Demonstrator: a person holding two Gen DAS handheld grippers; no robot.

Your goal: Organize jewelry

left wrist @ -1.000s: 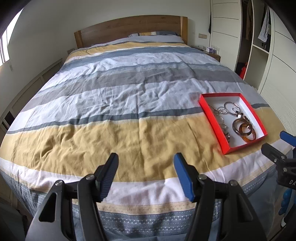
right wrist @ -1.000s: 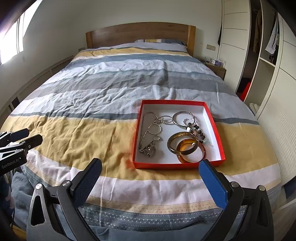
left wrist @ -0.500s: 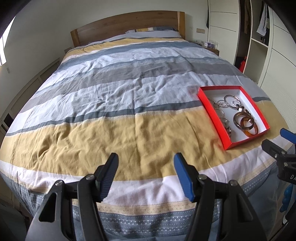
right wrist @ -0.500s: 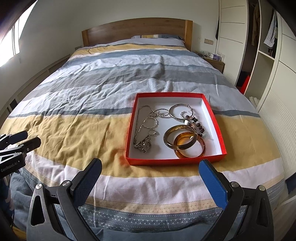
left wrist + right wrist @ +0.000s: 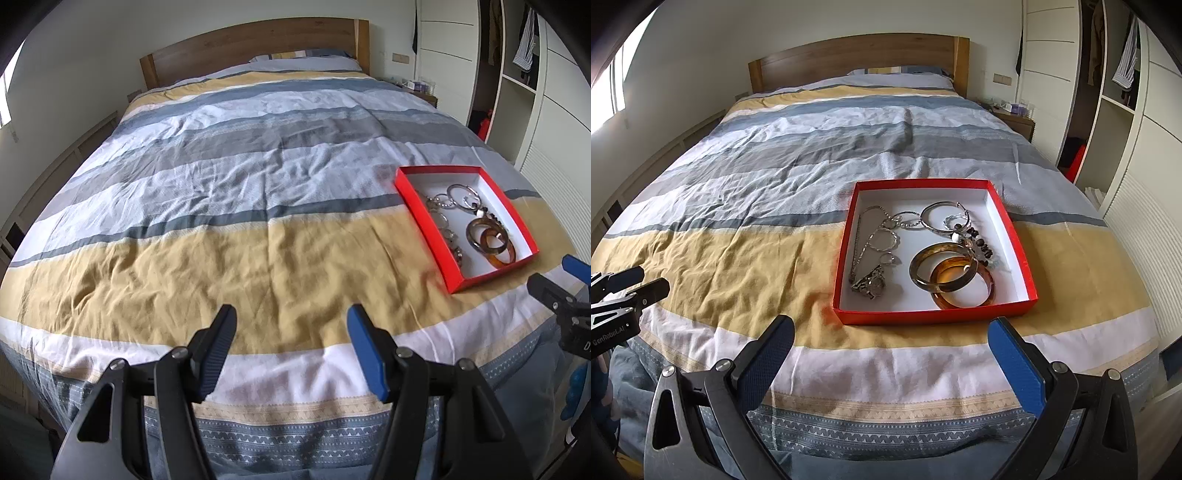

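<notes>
Across the room, a bed (image 5: pixel 849 155) under a striped duvet of blue, grey, white and mustard bands fills both views, its wooden headboard (image 5: pixel 857 59) against the far wall. To the right stands a white wardrobe (image 5: pixel 1115 110) with open shelves and hanging clothes, and a small bedside table (image 5: pixel 1015 120) sits between it and the headboard.

Near the foot of the bed, on the right half of the duvet, lies a shallow red box (image 5: pixel 1012 229) with a white interior; in the left wrist view the same box (image 5: pixel 421 206) sits far to the right.

The right gripper (image 5: pixel 890 338) hovers just before the box's near edge, fingers spread wide with nothing between them. The left gripper (image 5: pixel 291 328) hangs over the mustard band well to the left of the box, its fingers also apart and empty.

Inside the box, two amber bangles (image 5: pixel 953 277) overlap toward the near right corner, one resting partly on the other. A silver hoop bangle (image 5: pixel 943 216) lies behind them, linked rings (image 5: pixel 886 236) trail beside it, and a silver chain necklace (image 5: pixel 864 254) runs along the left wall to a bunched pendant (image 5: pixel 871 284). A dark beaded strand (image 5: pixel 979 242) curls beside the bangles on the right.
</notes>
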